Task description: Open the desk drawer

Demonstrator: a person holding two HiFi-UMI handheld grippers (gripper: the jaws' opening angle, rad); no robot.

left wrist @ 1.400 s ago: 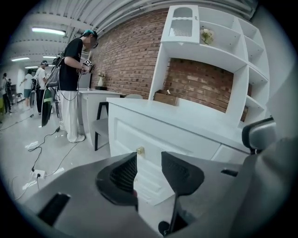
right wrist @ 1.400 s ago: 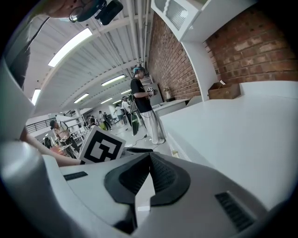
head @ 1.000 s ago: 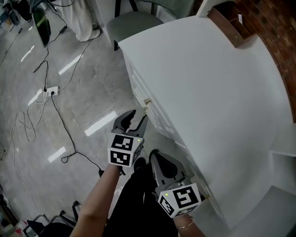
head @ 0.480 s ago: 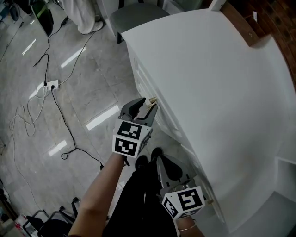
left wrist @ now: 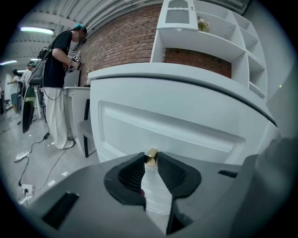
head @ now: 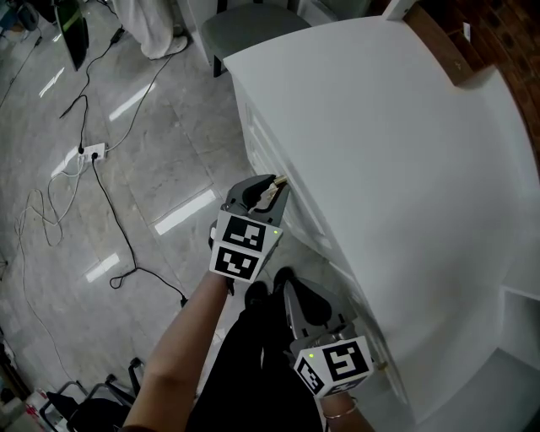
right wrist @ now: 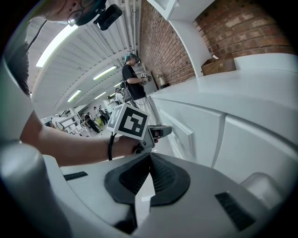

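The white desk (head: 380, 152) has a panelled drawer front (left wrist: 177, 135) with a small brass knob (left wrist: 150, 158), which also shows in the head view as the knob (head: 279, 181) at the desk's near face. My left gripper (left wrist: 150, 160) is at that knob. Its jaws are closing, and the knob sits between the ribbed pads, which touch it on both sides. From above, the left gripper (head: 272, 190) points at the drawer face. My right gripper (right wrist: 150, 155) is shut and empty. The right gripper (head: 293, 291) hangs lower, beside the desk front.
A grey chair (head: 245, 21) stands at the desk's far end. A power strip (head: 89, 153) with cables lies on the tiled floor to the left. A wooden box (head: 439, 42) sits on the desk's far corner. A person (left wrist: 58, 83) stands further back.
My left gripper has moved forward onto the brass knob and its jaws have narrowed around it. The right gripper has sunk slightly.
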